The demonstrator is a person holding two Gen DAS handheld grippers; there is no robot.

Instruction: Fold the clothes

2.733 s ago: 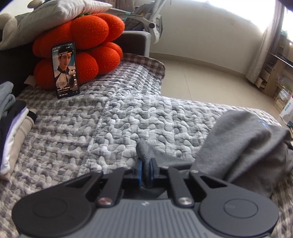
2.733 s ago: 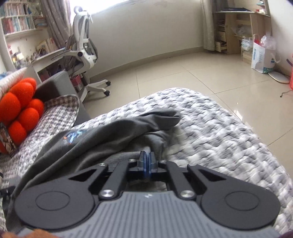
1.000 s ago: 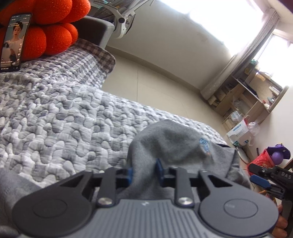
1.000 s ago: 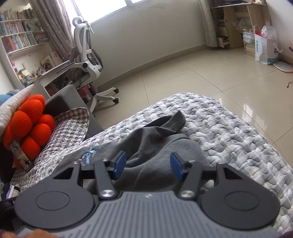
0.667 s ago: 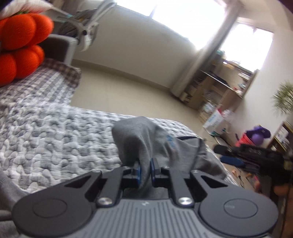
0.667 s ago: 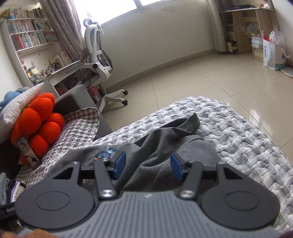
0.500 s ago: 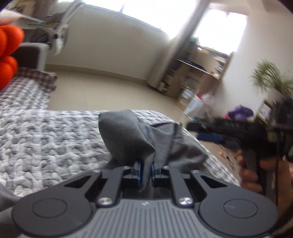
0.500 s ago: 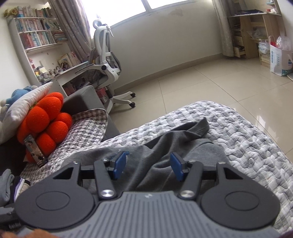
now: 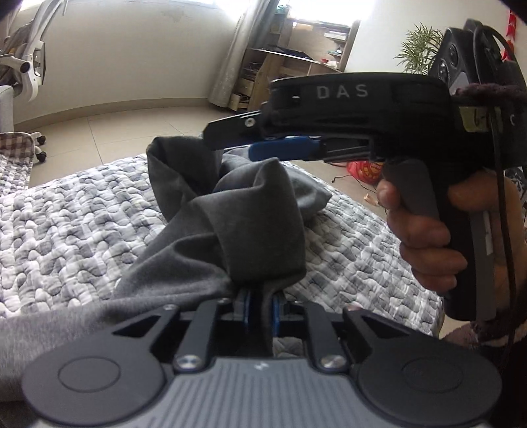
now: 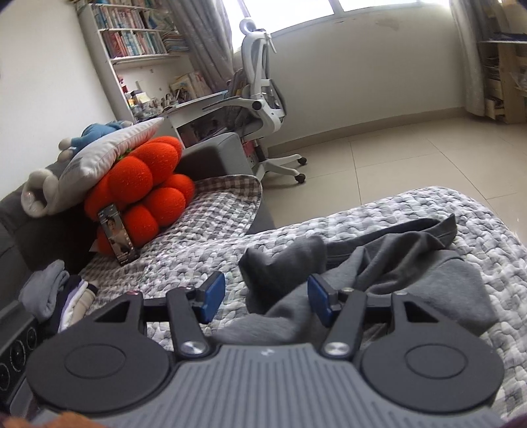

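My left gripper (image 9: pixel 260 307) is pinching a bunched fold of the grey sweatshirt (image 9: pixel 243 210), which trails ahead of the jaws onto the quilt (image 9: pixel 66 224). My right gripper (image 10: pixel 266 293) is spread, nothing pinched, with cloth lying between its pads. It looks soft and floppy, so I'd grab a hem edge rather than the bunch.

Daylight floods in through window (image 10: pixel 378 6), glass blown out white above office chair (image 10: pixel 260 85). Room bright, shadows soft. Fisheye bends walls, darkens corners in both views. Left view slightly soft; gray garment (image 9: pixel 243 210) dim below backlit wall.
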